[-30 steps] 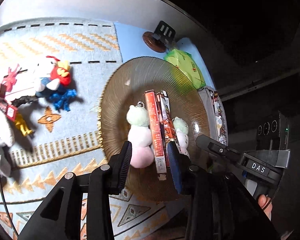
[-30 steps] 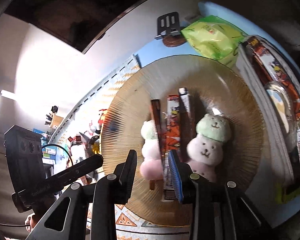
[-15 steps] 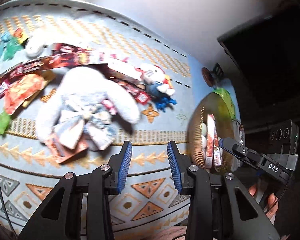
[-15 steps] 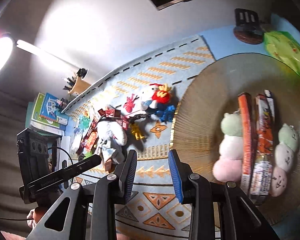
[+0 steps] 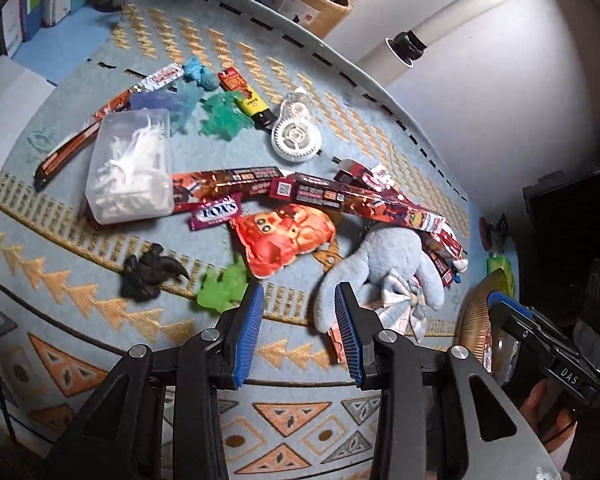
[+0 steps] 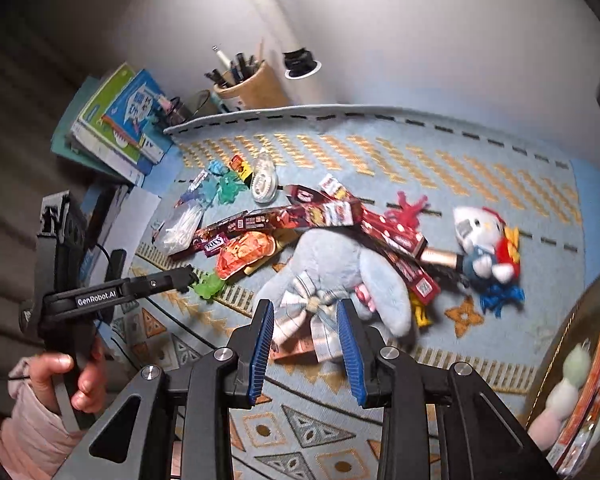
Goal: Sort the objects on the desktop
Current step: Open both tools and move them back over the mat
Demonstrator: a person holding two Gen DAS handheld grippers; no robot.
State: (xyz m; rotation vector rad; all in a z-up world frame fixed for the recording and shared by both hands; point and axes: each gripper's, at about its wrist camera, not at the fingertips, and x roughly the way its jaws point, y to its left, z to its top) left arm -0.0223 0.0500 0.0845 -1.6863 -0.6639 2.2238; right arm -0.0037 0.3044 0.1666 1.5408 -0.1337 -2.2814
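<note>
Clutter covers the patterned mat [image 5: 100, 344] on the tabletop: a pale blue plush rabbit [image 5: 384, 264] lies in the middle under long red snack boxes [image 5: 340, 196], with an orange snack pouch [image 5: 284, 240], a clear plastic box [image 5: 130, 168] and a correction tape [image 5: 296, 132] nearer the far edge. The left tool [image 5: 298, 332] hangs above the mat just beside the rabbit, jaws partly apart with nothing between the blue pads. The right tool [image 6: 306, 350] hangs over the rabbit's checked bow [image 6: 312, 304], jaws likewise partly apart and empty. At the right edge a brown ribbed plate [image 6: 556, 344] holds small plush toys [image 6: 564, 392] and snack boxes. A pen cup [image 6: 252, 84] stands at the far edge.
</note>
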